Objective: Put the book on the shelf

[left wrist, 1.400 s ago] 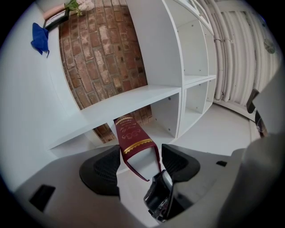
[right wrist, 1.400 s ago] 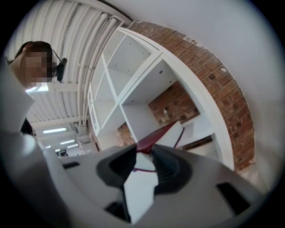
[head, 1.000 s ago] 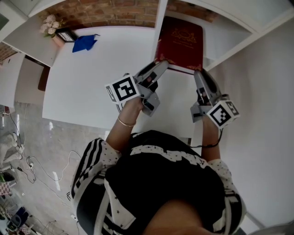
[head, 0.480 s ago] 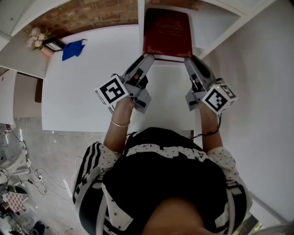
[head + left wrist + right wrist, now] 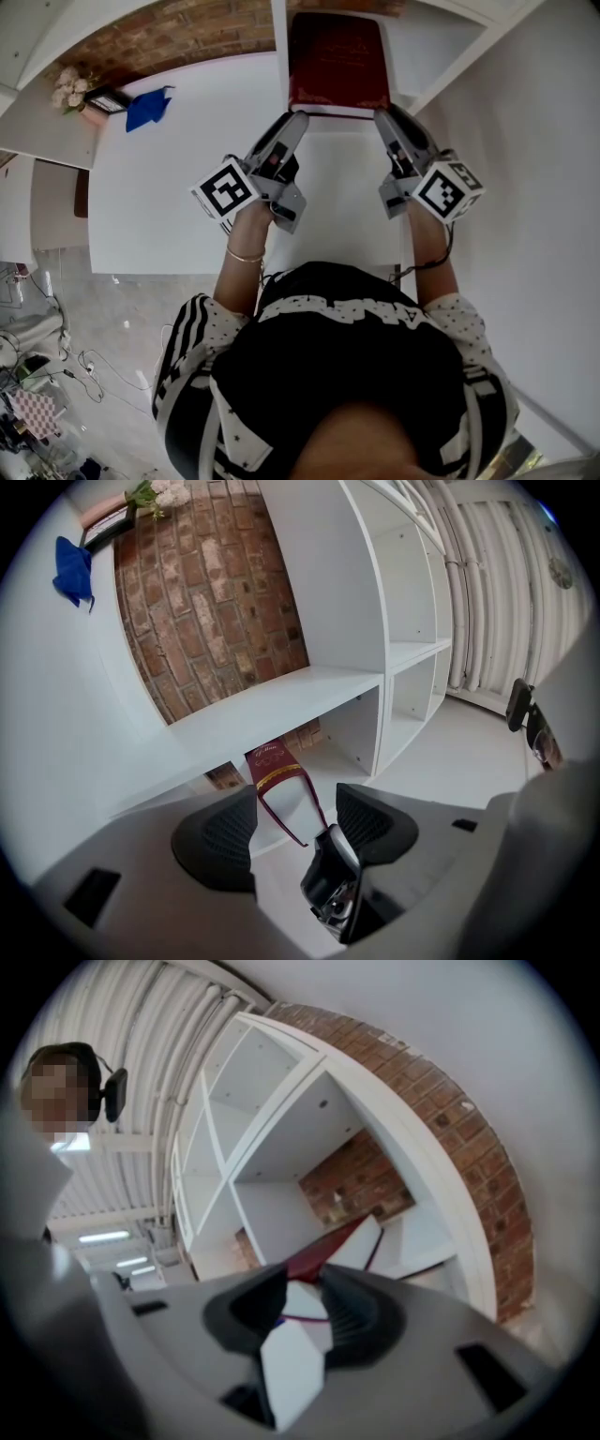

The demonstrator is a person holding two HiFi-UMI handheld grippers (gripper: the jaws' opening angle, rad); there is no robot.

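Note:
The dark red book lies flat inside a compartment of the white shelf, its near edge level with the shelf's front. My right gripper is shut on its near right corner; in the right gripper view the red cover and white pages sit pinched between the jaws of that gripper. My left gripper is at the near left corner. In the left gripper view the jaws of the gripper stand wide apart, with the book's gold-banded spine beyond them.
A white surface spreads to the left of the compartment, with a blue cloth, a small picture frame and flowers at its far corner. A brick wall backs the shelf. A white wall closes the right side.
The book has slid deeper into the shelf compartment. Both grippers have moved forward with it, and their jaw states look the same as before.

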